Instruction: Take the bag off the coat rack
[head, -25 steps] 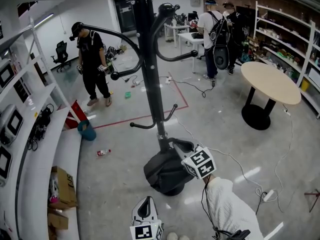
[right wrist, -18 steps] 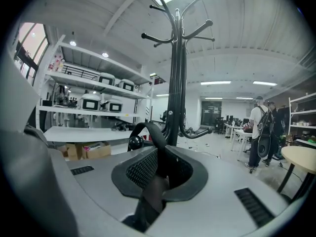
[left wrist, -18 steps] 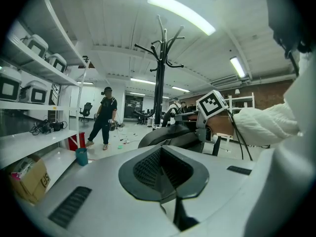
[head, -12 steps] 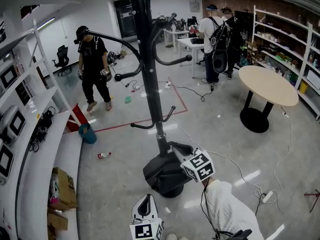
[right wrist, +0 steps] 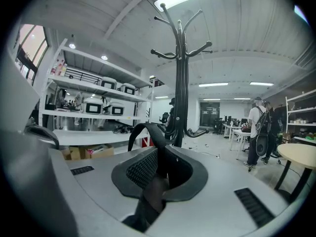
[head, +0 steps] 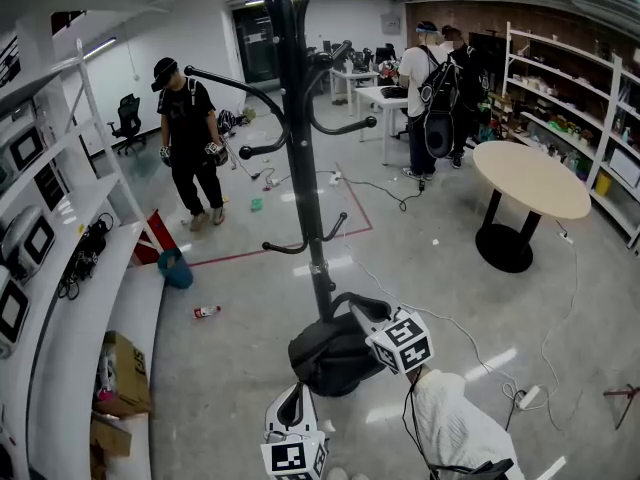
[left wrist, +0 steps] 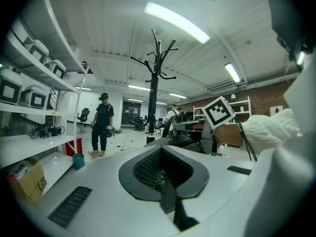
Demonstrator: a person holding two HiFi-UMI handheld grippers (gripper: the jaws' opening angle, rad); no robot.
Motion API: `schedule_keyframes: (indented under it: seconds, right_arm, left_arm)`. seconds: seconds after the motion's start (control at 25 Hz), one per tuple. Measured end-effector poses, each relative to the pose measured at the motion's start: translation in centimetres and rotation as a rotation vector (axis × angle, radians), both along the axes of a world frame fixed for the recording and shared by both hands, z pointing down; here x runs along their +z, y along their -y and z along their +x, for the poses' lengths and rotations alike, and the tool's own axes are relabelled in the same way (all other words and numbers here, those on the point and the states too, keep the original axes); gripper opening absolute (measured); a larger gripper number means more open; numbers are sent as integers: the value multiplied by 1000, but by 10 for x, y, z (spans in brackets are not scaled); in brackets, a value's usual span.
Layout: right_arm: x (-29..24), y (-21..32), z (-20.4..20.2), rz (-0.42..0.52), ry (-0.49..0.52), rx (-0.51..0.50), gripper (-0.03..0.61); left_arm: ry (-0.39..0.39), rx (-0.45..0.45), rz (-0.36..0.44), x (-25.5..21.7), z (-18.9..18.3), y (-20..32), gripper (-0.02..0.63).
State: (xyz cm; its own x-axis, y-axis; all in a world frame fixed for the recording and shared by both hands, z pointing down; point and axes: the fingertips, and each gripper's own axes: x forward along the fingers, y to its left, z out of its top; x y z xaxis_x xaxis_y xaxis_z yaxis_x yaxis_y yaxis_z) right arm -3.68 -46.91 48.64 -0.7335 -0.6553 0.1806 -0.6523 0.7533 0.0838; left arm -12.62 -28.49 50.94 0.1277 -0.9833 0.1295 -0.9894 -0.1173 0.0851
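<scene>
The right gripper [head: 372,318] has its 2 jaws clamped on the strap [right wrist: 148,132] of the black bag [head: 330,353], which sits against the coat rack [head: 305,168] pole. The left gripper [head: 292,408] hangs near, jaws together on nothing. Bare floor [head: 230,368] lies all around.

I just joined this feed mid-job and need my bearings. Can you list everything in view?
coat rack: one, black, centre of the floor
bag: one, black, low at the rack's foot
round table: one, beige top, right
shelves: white, along the left wall
cardboard boxes: at least two, brown, lower left shelf
bucket: one, teal, floor at left
bottle: one, red label, floor near the bucket
people: three, standing at the back
left gripper: white, bottom centre, jaws together, empty
right gripper: white, shut on the bag's strap
</scene>
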Motion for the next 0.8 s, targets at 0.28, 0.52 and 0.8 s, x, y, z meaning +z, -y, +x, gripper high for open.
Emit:
schedule_keyframes:
  seconds: [0.28, 0.52, 0.8]
  right_arm:
    - [-4, -38, 28, -8, 15, 48, 48]
    - [-5, -71, 54, -15, 36, 110, 48]
    - [-9, -113, 81, -11, 71, 152, 48]
  left_arm:
    - [-9, 31, 35, -16, 22, -4, 0]
    - [-22, 61, 59, -29, 44, -4, 0]
    - [-34, 82, 71, -35, 71, -15, 0]
